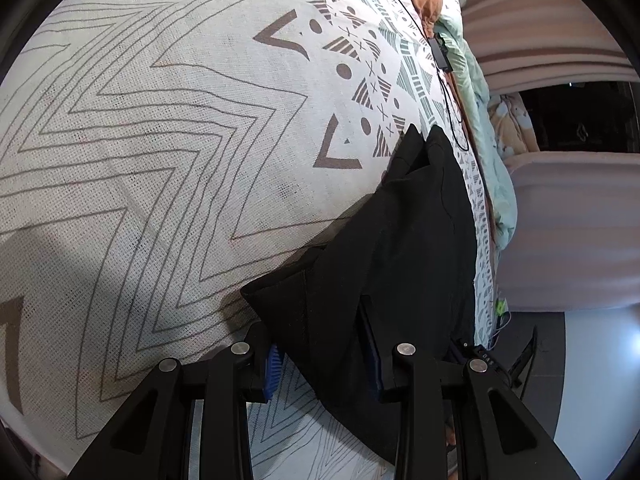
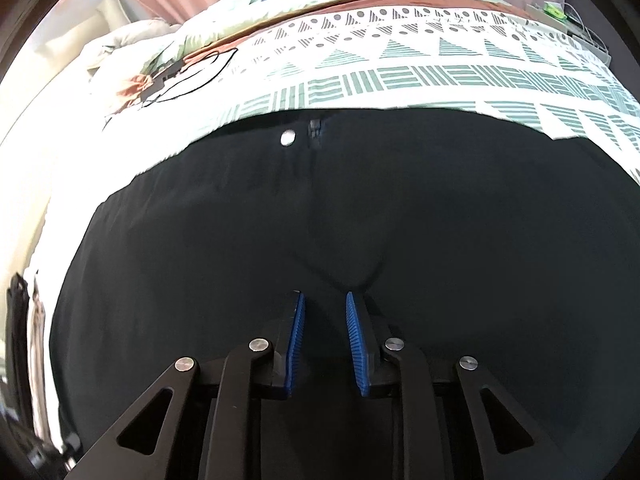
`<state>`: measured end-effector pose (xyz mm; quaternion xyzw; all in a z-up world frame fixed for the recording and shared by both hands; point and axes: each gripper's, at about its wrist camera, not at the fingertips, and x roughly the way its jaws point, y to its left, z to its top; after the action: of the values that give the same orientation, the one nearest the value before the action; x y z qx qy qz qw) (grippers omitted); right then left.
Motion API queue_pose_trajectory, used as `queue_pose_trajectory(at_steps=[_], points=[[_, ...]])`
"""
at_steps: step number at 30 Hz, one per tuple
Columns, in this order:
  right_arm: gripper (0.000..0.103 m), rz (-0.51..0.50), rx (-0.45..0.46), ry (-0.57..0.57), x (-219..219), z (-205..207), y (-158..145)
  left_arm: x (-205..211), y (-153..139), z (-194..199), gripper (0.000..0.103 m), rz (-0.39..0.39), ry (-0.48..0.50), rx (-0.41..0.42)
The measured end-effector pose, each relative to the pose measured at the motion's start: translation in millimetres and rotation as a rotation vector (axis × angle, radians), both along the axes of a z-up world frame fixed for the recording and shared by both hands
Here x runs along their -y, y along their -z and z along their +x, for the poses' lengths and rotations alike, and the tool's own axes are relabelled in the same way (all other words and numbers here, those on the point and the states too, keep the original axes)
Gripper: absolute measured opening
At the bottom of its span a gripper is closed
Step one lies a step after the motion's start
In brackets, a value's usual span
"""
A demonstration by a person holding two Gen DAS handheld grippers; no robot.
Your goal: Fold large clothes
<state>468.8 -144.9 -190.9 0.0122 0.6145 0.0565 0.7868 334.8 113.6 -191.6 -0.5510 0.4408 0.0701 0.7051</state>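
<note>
While black trousers point(image 1: 392, 240) lie spread on the patterned bedspread point(image 1: 160, 120), the left gripper point(image 1: 320, 364) clamps a folded edge of that cloth between its blue pads point(image 1: 274, 364), lifting it off the cover. Right gripper point(image 2: 325, 340) points down over the trousers' seat, below the metal button point(image 2: 287, 137) and zip; jaws stand narrowly apart, fabric under them, pads not pressing. Pale green duvet point(image 2: 280, 4) lies bunched beyond, black cable point(image 2: 192, 76) on it.
</note>
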Motion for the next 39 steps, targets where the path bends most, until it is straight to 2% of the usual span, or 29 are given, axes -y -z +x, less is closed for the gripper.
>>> queue_pose_trajectory(at_steps=[5,9,13,17,18,20,23,25,33,39], points=[[0.022,0.008,0.009,0.003,-0.4,25.8,9.0,4.8,-2.6,-0.8,0.034,0.030,-0.001,-0.009],[0.020,0.056,0.010,0.020,11.4,33.7,9.9,7.3,-2.6,1.8,0.035,0.046,-0.008,-0.033],[0.020,0.152,-0.005,0.051,27.1,25.9,0.8,10.1,-1.7,8.6,0.035,0.053,-0.026,-0.049],[0.021,0.214,-0.006,0.073,35.2,5.8,-21.2,13.3,-3.0,11.5,0.034,0.068,-0.045,-0.038],[0.021,0.225,-0.003,0.074,34.5,2.5,-24.5,15.0,-4.0,12.8,0.032,0.077,-0.039,-0.030],[0.021,0.250,0.003,0.067,35.9,-13.7,-36.6,16.4,-6.4,14.7,0.021,0.084,-0.015,-0.007],[0.021,0.249,0.003,0.052,34.6,-32.2,-49.0,11.6,-12.0,13.4,0.015,0.050,-0.017,0.026],[0.021,0.254,-0.007,0.026,33.0,-49.8,-58.5,11.6,-21.9,14.3,0.013,0.051,-0.008,0.048],[0.021,0.271,-0.015,-0.003,36.1,-58.5,-71.0,24.9,-76.6,26.6,0.010,0.072,0.052,0.194],[0.021,0.278,0.007,-0.034,48.5,-100.8,-87.7,43.1,-112.5,37.4,0.009,0.099,0.111,0.275]])
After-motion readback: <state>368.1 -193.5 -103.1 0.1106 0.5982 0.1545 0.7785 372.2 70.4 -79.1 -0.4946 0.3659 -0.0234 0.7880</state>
